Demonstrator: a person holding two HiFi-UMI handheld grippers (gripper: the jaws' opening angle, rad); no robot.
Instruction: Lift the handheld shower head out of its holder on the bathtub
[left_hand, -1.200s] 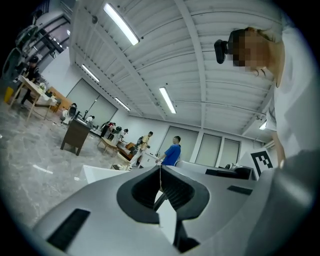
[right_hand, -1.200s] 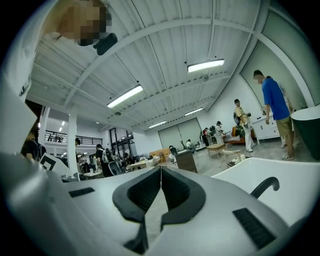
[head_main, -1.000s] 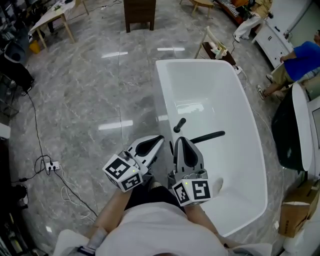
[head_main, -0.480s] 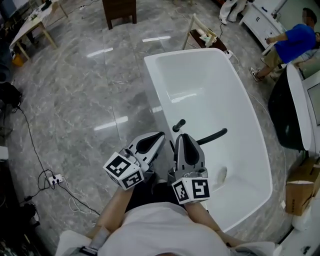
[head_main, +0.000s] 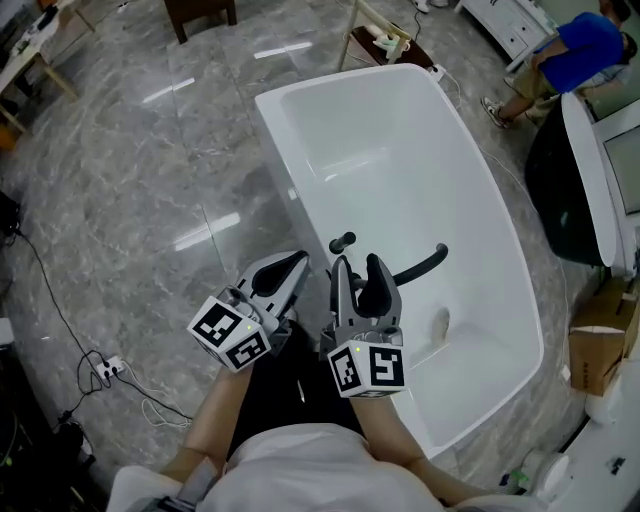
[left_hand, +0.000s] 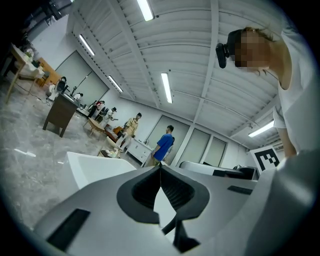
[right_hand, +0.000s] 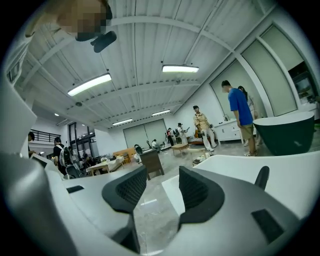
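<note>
Left claw (head_main: 298, 262): pressed together with nothing in it, over the floor just beside the bathtub's near left edge.
Right claw (head_main: 357, 268): its jaws are opening and stand wide apart, with nothing between them; it is over the tub's left rim.
Shower head (head_main: 420, 264): black and curved, at the left rim near the tub's near end, reaching over the basin just beyond the right claw.
Black knob (head_main: 342, 241): on the same rim, a little farther.
Bathtub (head_main: 290, 150): white and glossy, standing on the floor.
Floor (head_main: 150, 200): grey marbled tiles, shiny with lamp reflections; a cable (head_main: 60, 290) and a power strip (head_main: 108, 368) lie at the left.
Far room: a dark tub (head_main: 560, 200) at the right, a wooden chair (head_main: 385, 40) beyond the bathtub's far end, a person (head_main: 575, 50) in blue at the far right.
Ceiling (right_hand: 150, 30): white and ribbed, with strip lights.
</note>
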